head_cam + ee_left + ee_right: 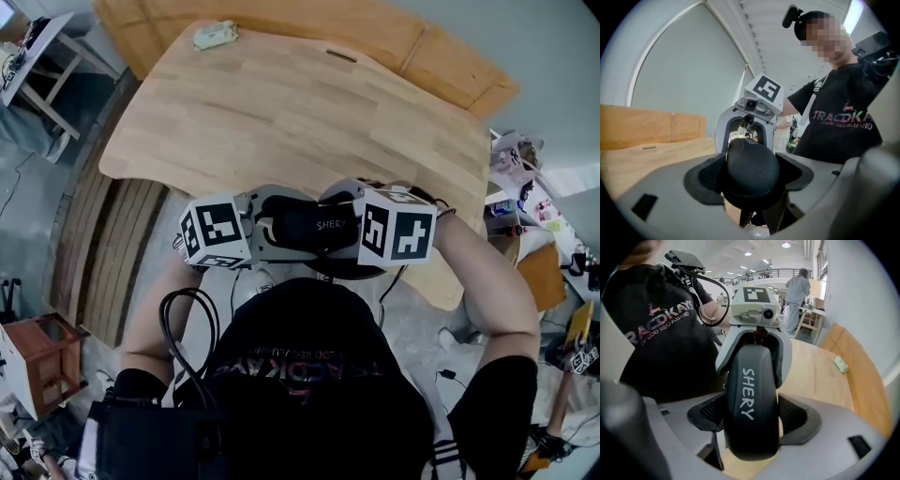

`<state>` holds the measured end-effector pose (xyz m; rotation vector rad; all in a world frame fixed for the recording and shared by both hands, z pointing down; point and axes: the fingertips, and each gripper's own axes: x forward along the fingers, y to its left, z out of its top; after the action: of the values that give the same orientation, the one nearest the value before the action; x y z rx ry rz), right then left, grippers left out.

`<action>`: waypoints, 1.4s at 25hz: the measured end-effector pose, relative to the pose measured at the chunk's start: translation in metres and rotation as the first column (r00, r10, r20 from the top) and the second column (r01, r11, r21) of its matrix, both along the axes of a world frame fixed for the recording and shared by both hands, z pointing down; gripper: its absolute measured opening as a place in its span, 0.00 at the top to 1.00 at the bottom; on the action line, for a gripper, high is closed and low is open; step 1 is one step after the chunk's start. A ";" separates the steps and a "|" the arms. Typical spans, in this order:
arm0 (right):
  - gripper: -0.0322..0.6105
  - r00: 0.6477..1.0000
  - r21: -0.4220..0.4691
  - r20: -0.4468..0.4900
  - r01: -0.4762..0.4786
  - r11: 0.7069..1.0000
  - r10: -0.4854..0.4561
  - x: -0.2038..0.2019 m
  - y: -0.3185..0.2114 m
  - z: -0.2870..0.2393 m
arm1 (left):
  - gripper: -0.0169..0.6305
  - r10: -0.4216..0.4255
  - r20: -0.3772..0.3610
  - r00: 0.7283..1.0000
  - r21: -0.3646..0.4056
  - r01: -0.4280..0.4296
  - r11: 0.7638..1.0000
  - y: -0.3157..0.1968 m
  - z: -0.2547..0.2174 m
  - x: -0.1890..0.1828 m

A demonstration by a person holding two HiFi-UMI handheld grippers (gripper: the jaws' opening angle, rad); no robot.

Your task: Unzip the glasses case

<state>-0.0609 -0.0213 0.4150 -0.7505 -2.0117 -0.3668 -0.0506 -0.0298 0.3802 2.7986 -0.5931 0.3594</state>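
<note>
A black glasses case [309,228] with "SHERY" in white on its top hangs in the air over the near edge of the wooden table [281,112], in front of the person's chest. My left gripper [267,225] is shut on its left end and my right gripper [352,225] on its right end. In the left gripper view the rounded end of the case [752,171] fills the gap between the pads, with the right gripper's marker cube [763,90] beyond. In the right gripper view the case [751,408] lies lengthwise between the pads. The zipper is hidden.
A small pale green object [215,36] lies at the table's far edge. Behind the table lies a long wooden board [422,47]. A small wooden stool [37,361] stands on the floor at the left, cluttered items [525,187] at the right. A person [797,291] stands far off.
</note>
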 end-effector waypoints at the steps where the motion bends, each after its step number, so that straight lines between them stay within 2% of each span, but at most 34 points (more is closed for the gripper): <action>1: 0.41 1.000 0.003 0.016 -0.010 1.000 0.010 -0.002 -0.004 -0.003 | 0.45 -0.019 -0.008 1.000 0.001 0.019 1.000 -0.002 -0.001 -0.004; 5: 0.40 0.990 0.022 0.115 -0.084 0.996 0.081 -0.011 -0.032 -0.020 | 0.45 -0.115 -0.069 0.991 0.004 0.116 0.993 -0.014 -0.011 -0.024; 7: 0.40 0.965 0.022 0.214 -0.162 0.987 0.153 -0.015 -0.051 -0.036 | 0.45 -0.177 -0.105 0.978 -0.001 0.178 0.984 -0.021 -0.017 -0.037; 8: 0.40 0.939 0.011 0.281 -0.211 0.977 0.200 -0.017 -0.059 -0.047 | 0.45 -0.208 -0.123 0.970 -0.008 0.209 0.978 -0.024 -0.020 -0.045; 10: 0.40 0.859 -0.011 0.430 -0.304 0.953 0.279 -0.020 -0.073 -0.072 | 0.45 -0.265 -0.147 0.953 -0.024 0.265 0.964 -0.030 -0.027 -0.060; 12: 0.41 0.788 0.014 0.545 -0.350 0.937 0.287 -0.020 -0.078 -0.090 | 0.45 -0.312 -0.146 0.939 -0.035 0.310 0.950 -0.034 -0.031 -0.074; 13: 0.45 0.761 0.025 0.584 -0.365 0.930 0.283 -0.020 -0.077 -0.095 | 0.45 -0.330 -0.142 0.933 -0.038 0.328 0.944 -0.035 -0.032 -0.080; 16: 0.65 0.695 -0.002 0.645 -0.413 0.911 0.317 -0.025 -0.060 -0.091 | 0.45 -0.371 -0.140 0.918 -0.048 0.368 0.929 -0.039 -0.039 -0.094; 18: 0.68 0.672 -0.028 0.655 -0.435 0.900 0.345 -0.032 -0.046 -0.082 | 0.45 -0.388 -0.130 0.913 -0.048 0.385 0.922 -0.042 -0.045 -0.099; 20: 0.74 0.642 -0.042 0.673 -0.460 0.887 0.366 -0.039 -0.037 -0.076 | 0.45 -0.398 -0.107 0.911 -0.043 0.395 0.918 -0.046 -0.049 -0.103; 24: 0.75 0.525 -0.084 0.749 -0.529 0.845 0.403 -0.051 -0.031 -0.075 | 0.45 -0.432 -0.080 0.899 -0.053 0.428 0.902 -0.056 -0.051 -0.109; 26: 0.75 0.505 -0.076 0.761 -0.553 0.830 0.407 -0.055 -0.033 -0.074 | 0.45 -0.447 -0.075 0.891 -0.062 0.443 0.894 -0.060 -0.051 -0.110; 35: 0.76 0.496 -0.073 0.745 -0.605 0.793 0.447 -0.062 -0.050 -0.067 | 0.45 -0.496 -0.065 0.866 -0.099 0.489 0.867 -0.073 -0.048 -0.107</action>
<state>-0.1233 -0.0711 0.3477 0.2695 -2.7781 -0.5442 -0.1578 -0.1025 0.3324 2.4482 -1.2056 0.1456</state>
